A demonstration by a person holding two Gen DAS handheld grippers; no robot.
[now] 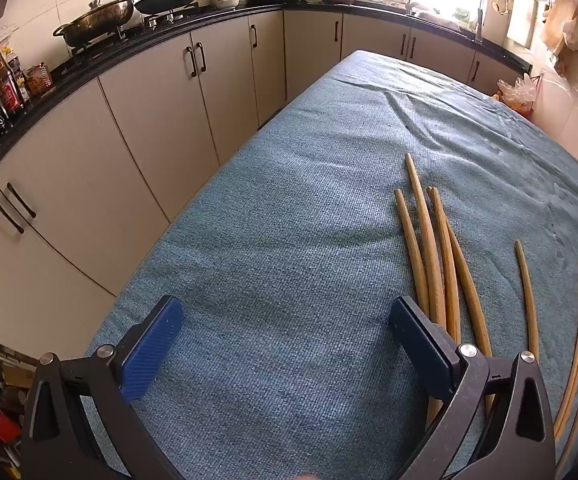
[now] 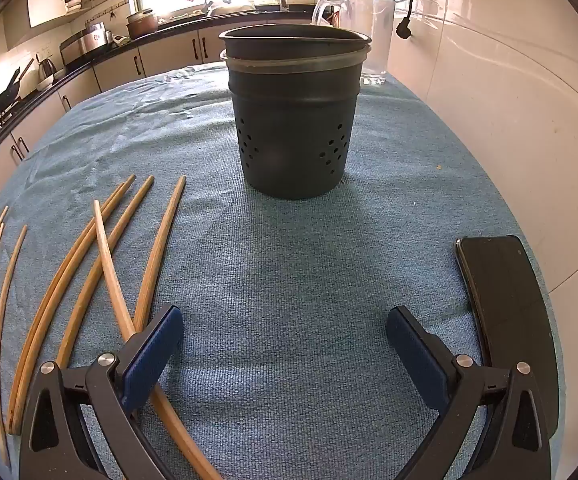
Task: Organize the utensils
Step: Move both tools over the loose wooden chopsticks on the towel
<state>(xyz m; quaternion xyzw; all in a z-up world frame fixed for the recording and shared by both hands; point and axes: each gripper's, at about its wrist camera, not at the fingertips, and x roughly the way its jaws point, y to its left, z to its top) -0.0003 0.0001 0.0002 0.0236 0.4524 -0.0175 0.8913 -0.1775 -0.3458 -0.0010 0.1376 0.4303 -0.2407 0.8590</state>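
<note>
Blue-padded and spread as wide as they go, my left gripper (image 1: 285, 344) and right gripper (image 2: 283, 344) both hang empty over the teal cloth (image 1: 289, 208), nothing between the fingers. Just beside them, between the two, lie the chopsticks (image 2: 89, 264): long, slim, tan wood, loosely fanned flat on the cloth, one paler stick crossing another under my right gripper's left finger. Farther ahead of the right gripper stands the dark holder (image 2: 295, 120), upright with small holes in its wall, and a phone (image 2: 509, 296) lies to its right.
</note>
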